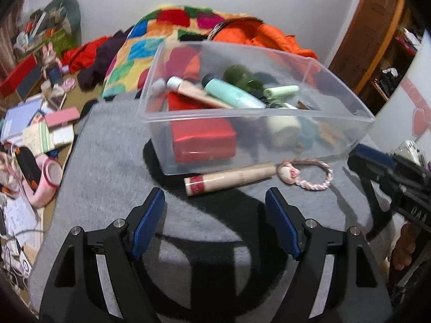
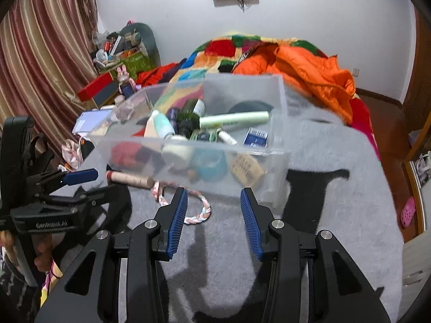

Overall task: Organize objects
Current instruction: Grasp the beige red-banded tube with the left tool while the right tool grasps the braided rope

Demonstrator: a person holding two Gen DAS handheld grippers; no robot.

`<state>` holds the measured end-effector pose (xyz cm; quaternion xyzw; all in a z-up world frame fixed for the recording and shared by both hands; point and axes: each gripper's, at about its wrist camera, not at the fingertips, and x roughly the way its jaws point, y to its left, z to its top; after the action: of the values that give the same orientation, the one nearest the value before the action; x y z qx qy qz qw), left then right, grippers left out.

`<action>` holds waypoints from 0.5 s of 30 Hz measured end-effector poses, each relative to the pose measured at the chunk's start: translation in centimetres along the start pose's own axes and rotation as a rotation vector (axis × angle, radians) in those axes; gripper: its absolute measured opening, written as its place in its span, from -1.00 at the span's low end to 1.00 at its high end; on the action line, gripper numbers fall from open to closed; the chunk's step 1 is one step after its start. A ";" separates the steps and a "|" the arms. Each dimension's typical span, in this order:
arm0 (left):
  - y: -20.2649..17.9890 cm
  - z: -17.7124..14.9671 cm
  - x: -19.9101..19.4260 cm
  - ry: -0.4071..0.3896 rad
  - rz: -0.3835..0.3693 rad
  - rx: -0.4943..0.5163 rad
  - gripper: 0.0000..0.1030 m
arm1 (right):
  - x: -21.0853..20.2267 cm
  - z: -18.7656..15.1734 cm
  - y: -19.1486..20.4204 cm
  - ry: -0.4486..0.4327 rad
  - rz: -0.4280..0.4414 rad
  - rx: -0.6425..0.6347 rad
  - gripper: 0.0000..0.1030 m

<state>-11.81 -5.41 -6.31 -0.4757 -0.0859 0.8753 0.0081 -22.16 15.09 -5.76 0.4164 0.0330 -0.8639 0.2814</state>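
Observation:
A clear plastic bin [image 1: 256, 115] stands on a grey fleece cover [image 1: 107, 161] and holds tubes, bottles and a red box [image 1: 203, 140]. In front of the bin lie a beige tube with a red band [image 1: 231, 179] and a pink-white braided ring [image 1: 309, 173]. My left gripper [image 1: 215, 199] hangs open just short of the beige tube, with nothing between its blue pads. In the right wrist view my right gripper [image 2: 214, 192] is open near the bin [image 2: 242, 149], above the braided ring [image 2: 199, 210]. The beige tube [image 2: 132, 180] lies to its left. Each gripper also shows in the other view: right gripper [image 1: 361, 161], left gripper [image 2: 97, 184].
A patchwork blanket [image 1: 150, 45] and an orange jacket [image 2: 304, 72] lie behind the bin. Books, boxes and a pink tape roll [image 1: 51, 175] crowd the left side. A striped curtain [image 2: 40, 67] hangs at far left. The grey cover stretches wide to the right of the bin [image 2: 336, 175].

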 end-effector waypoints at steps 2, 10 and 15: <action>0.4 0.4 0.4 0.012 -0.016 -0.025 0.51 | 0.8 0.0 0.3 0.019 0.005 -0.006 -0.27; -0.5 1.8 1.5 0.036 -0.030 -0.029 0.75 | 3.9 -0.2 1.6 0.106 -0.022 -0.060 -0.30; -1.7 1.9 3.0 0.077 -0.004 -0.018 0.80 | 4.4 -0.5 1.8 0.122 -0.025 -0.085 -0.81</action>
<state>-15.14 -3.74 -7.52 -0.5088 -0.0945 0.8557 0.0090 -23.01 11.69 -9.03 0.4555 0.0919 -0.8382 0.2854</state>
